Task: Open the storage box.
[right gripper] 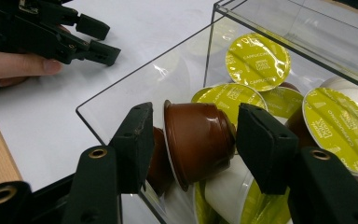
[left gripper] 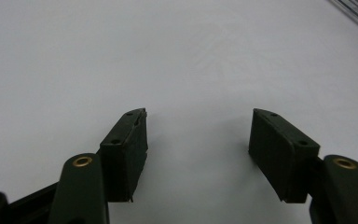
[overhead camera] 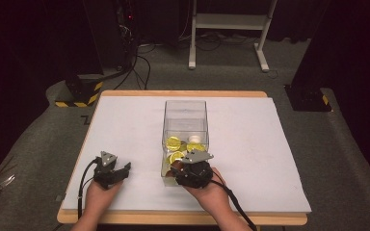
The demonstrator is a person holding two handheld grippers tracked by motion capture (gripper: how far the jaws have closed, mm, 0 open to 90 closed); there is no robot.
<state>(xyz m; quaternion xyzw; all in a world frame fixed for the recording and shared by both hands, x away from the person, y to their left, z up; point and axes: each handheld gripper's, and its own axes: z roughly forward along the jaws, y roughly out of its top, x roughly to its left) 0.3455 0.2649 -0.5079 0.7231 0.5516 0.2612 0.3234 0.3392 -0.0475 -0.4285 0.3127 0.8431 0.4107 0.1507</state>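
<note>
1. I am holding the right gripper (right gripper: pixel 191 140) at the near end of the clear box (overhead camera: pixel 185 110), its fingers (right gripper: pixel 133 144) standing wide on either side of a brown capsule (right gripper: pixel 198 140). Neither pad looks to be touching it; there is a gap on each side, so I am judging this as a grasp not yet made.
2. The brown capsule is lying on its side inside the box, rim toward the left finger, resting on other capsules at the end nearest the tabletop's near edge.
3. Around it I am seeing yellow-lidded capsules (right gripper: pixel 257 60), some leaning against the box wall, one pale-bodied capsule (right gripper: pixel 223 186) lying beneath the brown one, and another brown one tucked behind the left finger.
4. In the high view the right gripper (overhead camera: pixel 192 169) is sitting over the box's near end, around the middle of the tabletop (overhead camera: pixel 270 159).
5. I am keeping the left gripper (left gripper: pixel 198 135) idle near the near-left corner, fingers (left gripper: pixel 126 149) spread wide over bare white surface and holding nothing.
6. As for progress, I am reading this as an early stage: the capsules all appear to be inside the box and none is lying out on the tabletop. What is left is closing on the brown capsule, lifting it clear of the wall, and placing it.
</note>
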